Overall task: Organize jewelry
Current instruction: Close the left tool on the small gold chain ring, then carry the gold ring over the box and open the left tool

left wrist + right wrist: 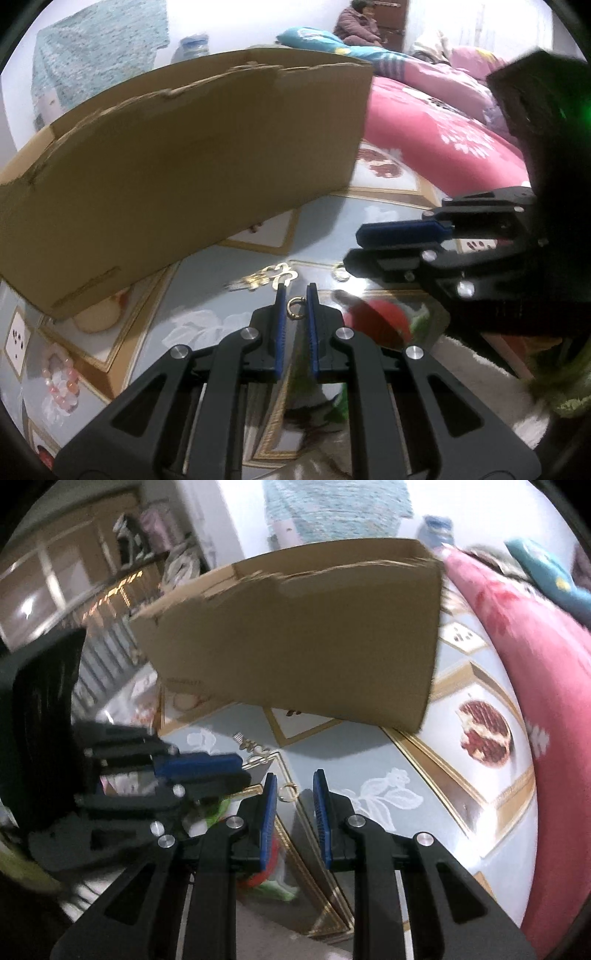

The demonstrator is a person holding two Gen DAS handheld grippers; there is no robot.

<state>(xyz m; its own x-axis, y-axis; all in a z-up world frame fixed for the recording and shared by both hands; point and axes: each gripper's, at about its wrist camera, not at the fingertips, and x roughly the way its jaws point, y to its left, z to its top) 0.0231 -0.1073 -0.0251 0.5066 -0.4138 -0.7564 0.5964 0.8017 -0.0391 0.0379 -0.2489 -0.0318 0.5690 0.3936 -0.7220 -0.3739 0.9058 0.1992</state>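
A small gold ring lies on the glossy patterned table between the tips of my left gripper, whose jaws stand narrowly open around it without touching. A gold necklace lies just beyond. My right gripper is open, and a gold ring lies by its left finger; the necklace shows further out. Each gripper shows in the other's view, the right one and the left one. A pink bead bracelet lies at the left.
A tall open cardboard box stands on the table just behind the jewelry; it also shows in the right wrist view. A pink quilted bed lies to the right. The table edge runs near the right gripper.
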